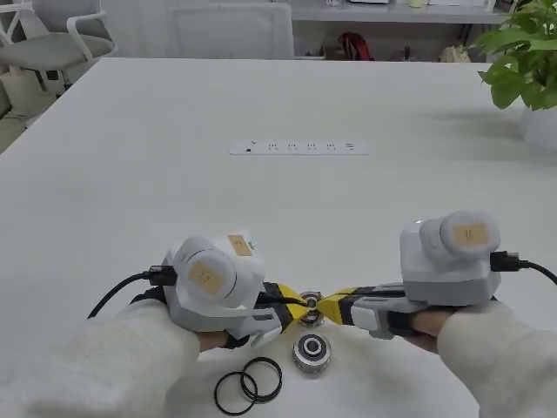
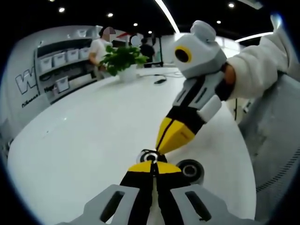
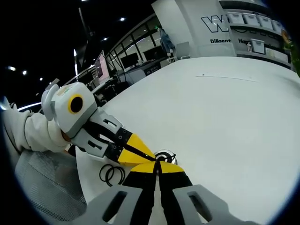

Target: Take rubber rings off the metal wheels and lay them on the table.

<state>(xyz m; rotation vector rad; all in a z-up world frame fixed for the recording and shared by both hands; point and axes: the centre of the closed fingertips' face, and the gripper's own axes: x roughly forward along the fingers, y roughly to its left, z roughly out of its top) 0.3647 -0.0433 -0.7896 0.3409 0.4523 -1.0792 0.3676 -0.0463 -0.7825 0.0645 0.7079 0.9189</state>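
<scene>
A small metal wheel (image 1: 312,305) with a black rubber ring sits between my two grippers near the table's front edge. My left gripper (image 1: 296,305) comes in from the left, its jaws shut on the wheel's (image 2: 149,156) edge. From the right, my right gripper (image 1: 327,306) meets it tip to tip, shut on the thin ring at the wheel (image 3: 165,156). The left gripper's tips (image 2: 153,167) and the right gripper's tips (image 3: 157,165) hide the exact contact. A second wheel (image 1: 311,350) lies just in front. Two loose black rings (image 1: 249,384) lie flat on the table.
A white power strip (image 1: 298,147) lies mid-table. A potted plant (image 1: 524,59) stands at the far right corner. Black cables trail from both grippers. A chair (image 1: 52,43) is at the far left, and people stand by shelves (image 2: 101,47) in the background.
</scene>
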